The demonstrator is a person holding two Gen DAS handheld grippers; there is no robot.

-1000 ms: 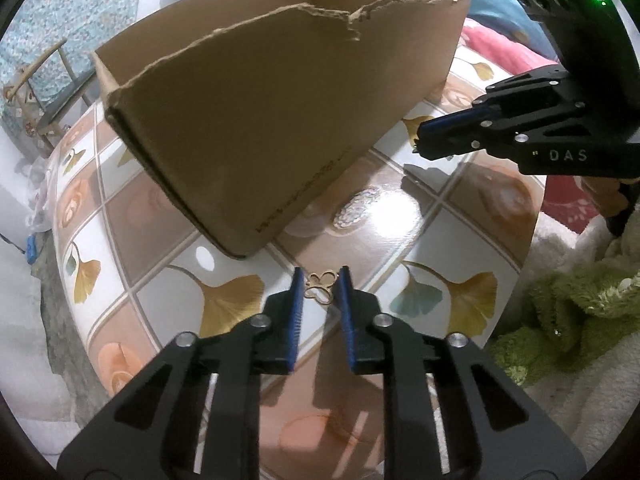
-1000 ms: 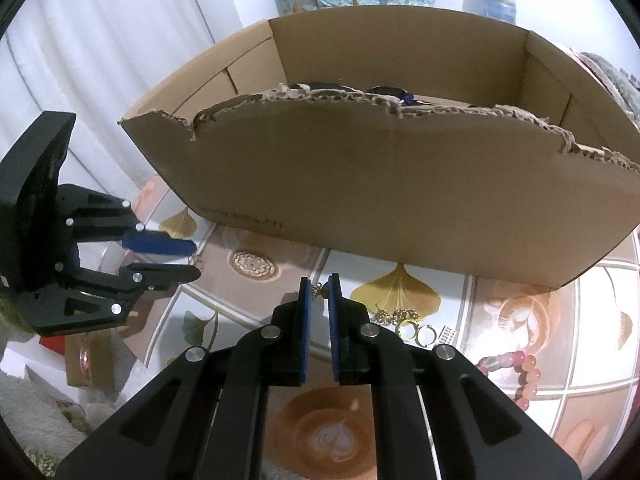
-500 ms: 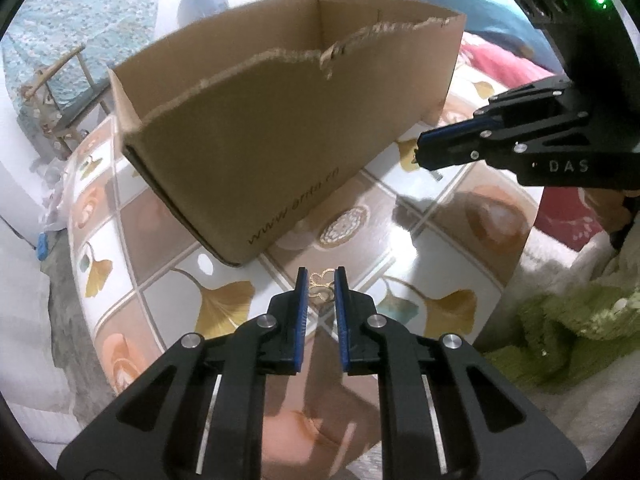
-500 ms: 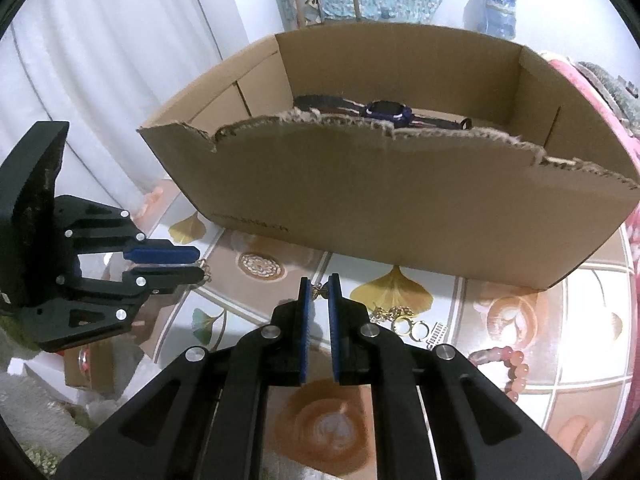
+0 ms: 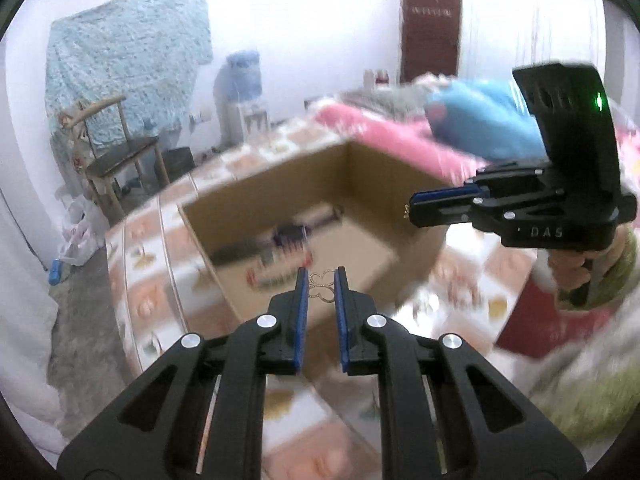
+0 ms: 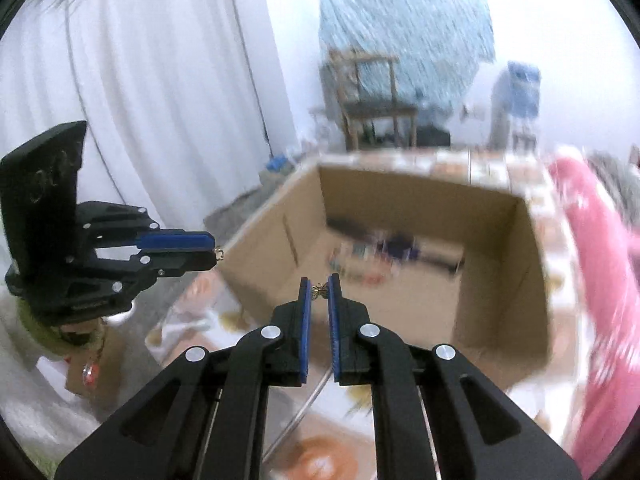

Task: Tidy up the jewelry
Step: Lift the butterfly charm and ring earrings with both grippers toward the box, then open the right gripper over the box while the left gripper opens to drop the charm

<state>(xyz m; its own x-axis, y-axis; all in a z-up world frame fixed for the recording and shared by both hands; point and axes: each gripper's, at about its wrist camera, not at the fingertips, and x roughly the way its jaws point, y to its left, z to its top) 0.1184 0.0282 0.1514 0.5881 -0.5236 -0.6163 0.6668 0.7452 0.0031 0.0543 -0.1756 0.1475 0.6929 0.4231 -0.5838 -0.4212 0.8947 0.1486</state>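
From the left wrist, the left gripper [image 5: 321, 286] pinches a gold butterfly earring [image 5: 321, 287] at 6 o'clock of the cardboard box [image 5: 256, 196]; from the right wrist, the right gripper [image 6: 320, 292] clamps a small gold earring [image 6: 320, 291] at the box's 6 o'clock rim.

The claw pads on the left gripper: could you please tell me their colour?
Blue pads on a black left claw; clearest in the left wrist view.

"DAS" on right gripper [image 5: 408, 211] body

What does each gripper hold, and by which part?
Left gripper: gold butterfly ornament, held by its side edges. Right gripper: small gold piece, likewise.
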